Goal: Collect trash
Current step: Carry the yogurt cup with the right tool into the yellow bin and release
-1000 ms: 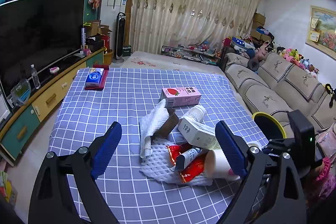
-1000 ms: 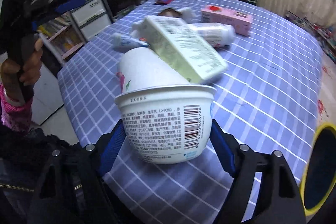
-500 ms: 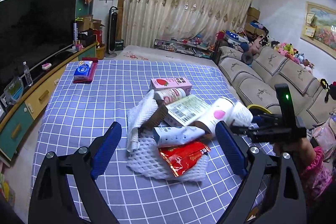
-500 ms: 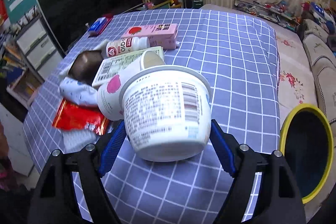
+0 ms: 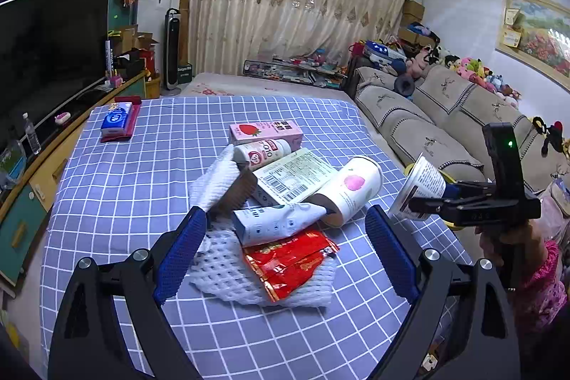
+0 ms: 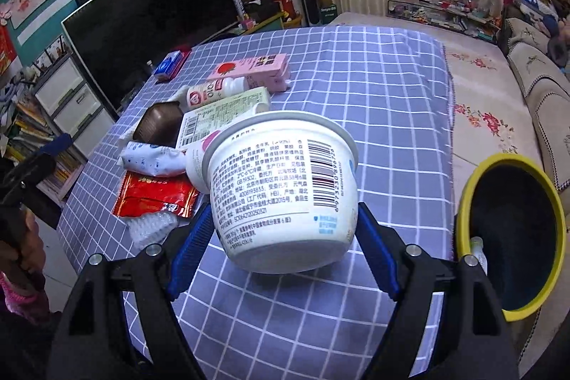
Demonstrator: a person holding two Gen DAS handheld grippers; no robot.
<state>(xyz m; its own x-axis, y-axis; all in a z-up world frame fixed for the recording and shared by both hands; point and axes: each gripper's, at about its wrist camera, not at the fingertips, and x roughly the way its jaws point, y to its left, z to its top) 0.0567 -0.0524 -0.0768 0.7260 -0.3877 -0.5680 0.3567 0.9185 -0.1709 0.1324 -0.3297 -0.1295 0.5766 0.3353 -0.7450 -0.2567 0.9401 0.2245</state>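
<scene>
My right gripper [image 6: 281, 230] is shut on a white yogurt tub [image 6: 285, 191], held above the table's right edge; the tub [image 5: 420, 187] and that gripper [image 5: 431, 194] also show at the right of the left wrist view. A yellow-rimmed bin [image 6: 509, 244] stands on the floor just right of it. My left gripper [image 5: 285, 248] is open above the trash pile: a red wrapper [image 5: 288, 259], white foam netting [image 5: 228, 269], a paper cup [image 5: 349, 191], a white carton [image 5: 292, 177], a small bottle [image 5: 263, 152] and a pink strawberry carton [image 5: 265, 130].
The table has a blue checked cloth [image 5: 142, 166]. A blue tissue pack [image 5: 115, 121] lies at its far left corner. A sofa [image 5: 427, 123] runs along the right, a TV [image 5: 46, 48] and cabinet along the left. A person's hand [image 5: 506, 237] holds the right gripper.
My right gripper has lifted the yogurt tub out of the pile and carried it right, to beside the bin. The paper cup and carton shifted in the pile. My left gripper moved slightly lower.
</scene>
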